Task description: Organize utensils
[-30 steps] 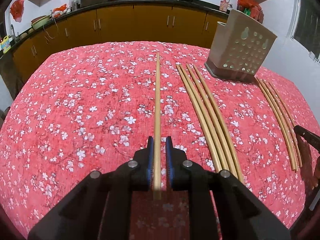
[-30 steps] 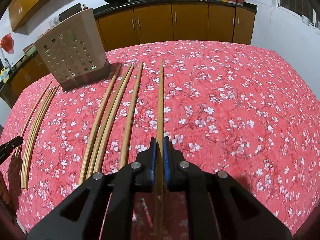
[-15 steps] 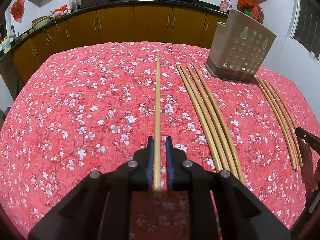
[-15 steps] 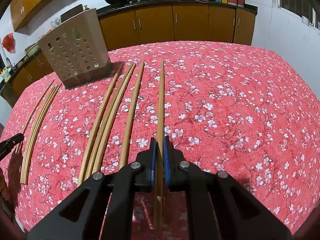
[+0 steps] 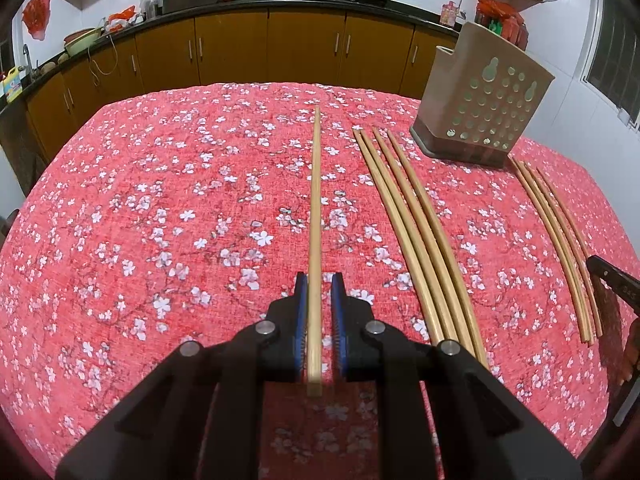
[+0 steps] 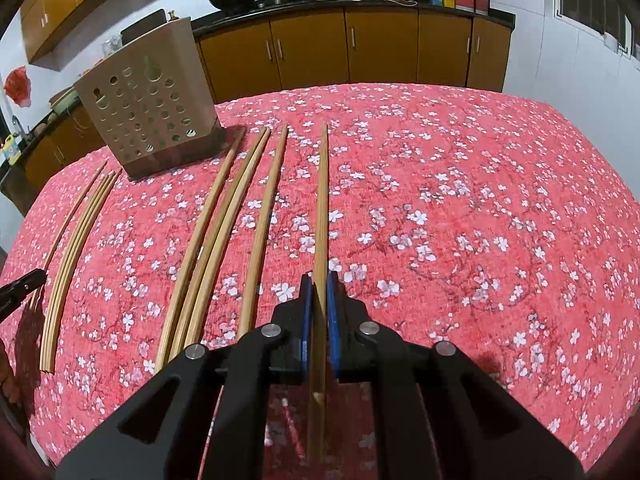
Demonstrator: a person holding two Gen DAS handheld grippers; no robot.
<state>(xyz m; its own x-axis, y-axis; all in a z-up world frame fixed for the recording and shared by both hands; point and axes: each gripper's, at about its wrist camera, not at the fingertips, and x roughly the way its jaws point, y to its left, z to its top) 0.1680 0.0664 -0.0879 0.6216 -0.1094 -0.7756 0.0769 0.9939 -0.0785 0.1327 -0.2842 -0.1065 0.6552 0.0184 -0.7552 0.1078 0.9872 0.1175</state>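
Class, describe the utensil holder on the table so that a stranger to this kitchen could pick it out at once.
Start at the table with the red floral cloth. Toward its far side, nearer the brown cabinets, the utensil holder stands upright past the tips of the loose chopsticks. It is the only boxy thing there: beige, with round holes across its face.

Bare cloth left; holder far right.

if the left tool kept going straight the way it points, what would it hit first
Probably the red floral tablecloth: the left tool, shut on a chopstick, angles down at bare cloth ahead. Depth is unclear.
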